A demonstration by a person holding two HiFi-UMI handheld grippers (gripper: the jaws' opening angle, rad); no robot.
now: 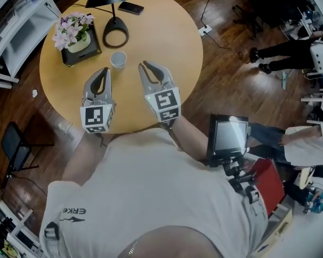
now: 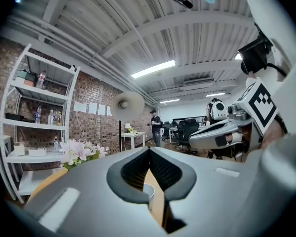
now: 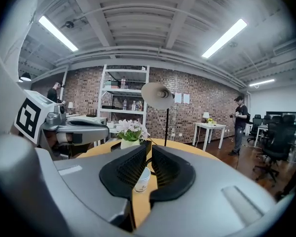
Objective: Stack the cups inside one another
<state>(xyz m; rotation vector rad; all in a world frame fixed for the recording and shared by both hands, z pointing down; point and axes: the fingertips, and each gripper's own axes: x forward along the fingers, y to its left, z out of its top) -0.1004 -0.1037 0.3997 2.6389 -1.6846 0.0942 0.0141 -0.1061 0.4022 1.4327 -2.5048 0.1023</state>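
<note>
The cup (image 1: 118,59) stands upright, mouth up, on the table (image 1: 167,36) just on the person's side of the lamp base (image 1: 116,32); it is the only 1 in sight, and whether others are nested in it cannot be told. Both tongs hang farther from the lamp base than the cup does, the left gripper (image 1: 103,70) clenched on nothing and the right gripper (image 1: 141,64) closed to a thin slit, also empty. The cup lies ahead of and between the 2 tips, a shade closer to the left, so I judge neither hand needs to reach for it
</note>
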